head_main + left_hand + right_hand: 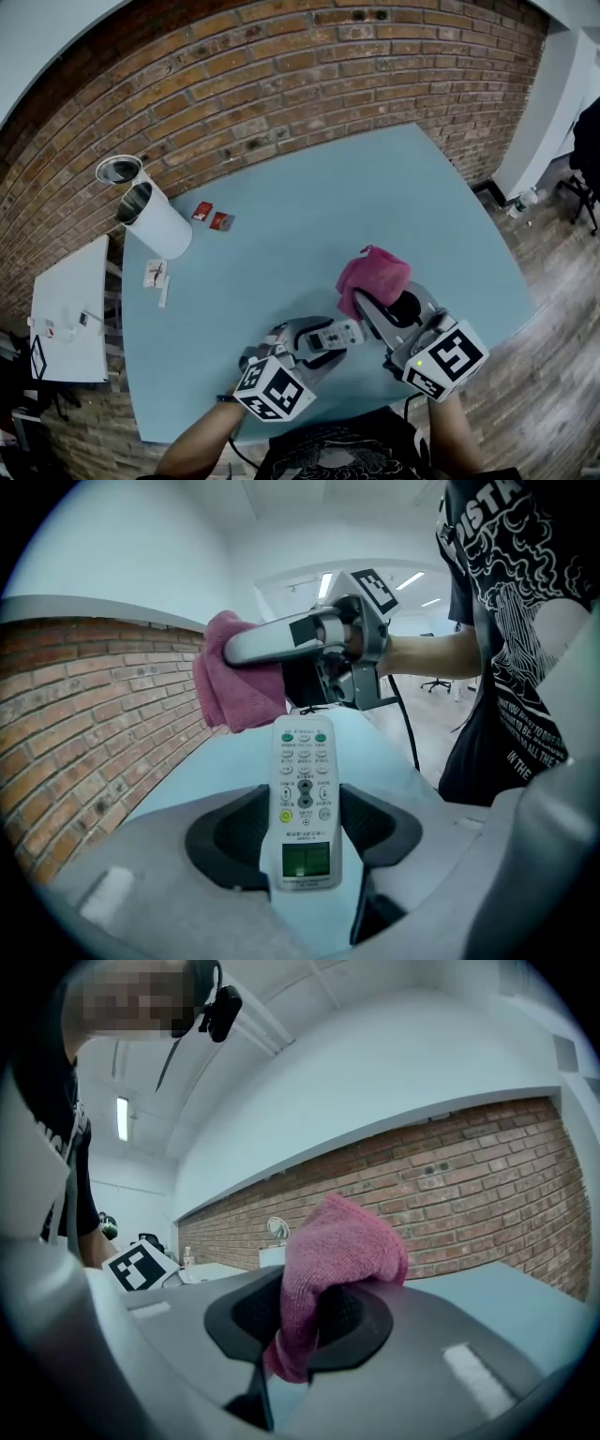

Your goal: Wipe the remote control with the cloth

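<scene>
My left gripper (302,832) is shut on a white remote control (303,799), gripped by its sides with the buttons and small green screen facing up. The head view shows this remote (336,335) held over the near part of the blue table (309,225), pointing right toward the pink cloth (373,272). That cloth (330,1269) is bunched between the jaws of my right gripper (298,1321), which is shut on it and hangs just right of the remote's tip. From the left gripper view the cloth (234,682) sits just beyond the remote's far end, apart from it.
A white cylinder container (153,219) and its lid (118,169) lie at the table's far left, with two small red packets (212,217) and a white item (157,275) nearby. A white side table (67,314) stands to the left. A brick wall (281,66) runs behind.
</scene>
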`<state>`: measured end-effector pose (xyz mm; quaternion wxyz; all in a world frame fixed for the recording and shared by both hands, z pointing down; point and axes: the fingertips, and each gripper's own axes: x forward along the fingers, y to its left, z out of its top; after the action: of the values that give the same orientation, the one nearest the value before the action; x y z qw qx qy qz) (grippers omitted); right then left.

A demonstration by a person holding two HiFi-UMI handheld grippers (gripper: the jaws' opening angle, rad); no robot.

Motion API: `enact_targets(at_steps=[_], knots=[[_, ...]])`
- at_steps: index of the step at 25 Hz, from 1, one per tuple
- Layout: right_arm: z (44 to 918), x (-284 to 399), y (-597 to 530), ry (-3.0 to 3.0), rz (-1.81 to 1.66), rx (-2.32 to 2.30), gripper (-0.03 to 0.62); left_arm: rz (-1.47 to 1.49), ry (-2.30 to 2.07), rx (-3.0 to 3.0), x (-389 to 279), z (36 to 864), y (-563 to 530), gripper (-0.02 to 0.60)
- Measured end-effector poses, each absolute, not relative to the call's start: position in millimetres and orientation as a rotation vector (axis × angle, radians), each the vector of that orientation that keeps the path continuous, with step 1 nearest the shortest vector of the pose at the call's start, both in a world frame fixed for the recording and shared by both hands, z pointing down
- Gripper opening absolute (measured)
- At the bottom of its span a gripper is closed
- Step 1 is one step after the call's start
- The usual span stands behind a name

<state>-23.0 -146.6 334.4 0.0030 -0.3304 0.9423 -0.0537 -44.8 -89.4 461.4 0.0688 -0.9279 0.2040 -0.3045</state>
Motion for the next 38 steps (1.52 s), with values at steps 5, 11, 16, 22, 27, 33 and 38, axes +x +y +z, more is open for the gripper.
enact_targets(at_steps=[5,11,16,22,27,33,38], knots=[[338,-22,-142,2.95,-0.345,-0.821,0.064,-0.912,0.527,-2.777,-42,455,-76,0.239],[341,-24,-138,2.956,-0.433,-0.671,0.064,-0.892,0.464,-2.762,-34,448,-64,0.239],[344,-32,-132,2.995,-0.444,-0.596,0.064,-0.877,0.434,-2.762,-30,442,-59,0.239],[350,-40,-128,2.995,-0.469,-0.553,0.064,-0.867,0.433,-2.773,-30,442,-57,0.239],[354,-43,-128,2.965,-0.522,-0.546,0.063,-0.819,0.446,-2.827,-28,439,-56,0.239],[350,-26,-147,2.83,-0.584,-0.698,0.064,-0.714,0.518,-2.94,-30,429,-64,0.239],[372,-6,-156,2.79,-0.655,-0.859,0.064,-1.015,0.594,-2.911,-54,472,-71,0.239]])
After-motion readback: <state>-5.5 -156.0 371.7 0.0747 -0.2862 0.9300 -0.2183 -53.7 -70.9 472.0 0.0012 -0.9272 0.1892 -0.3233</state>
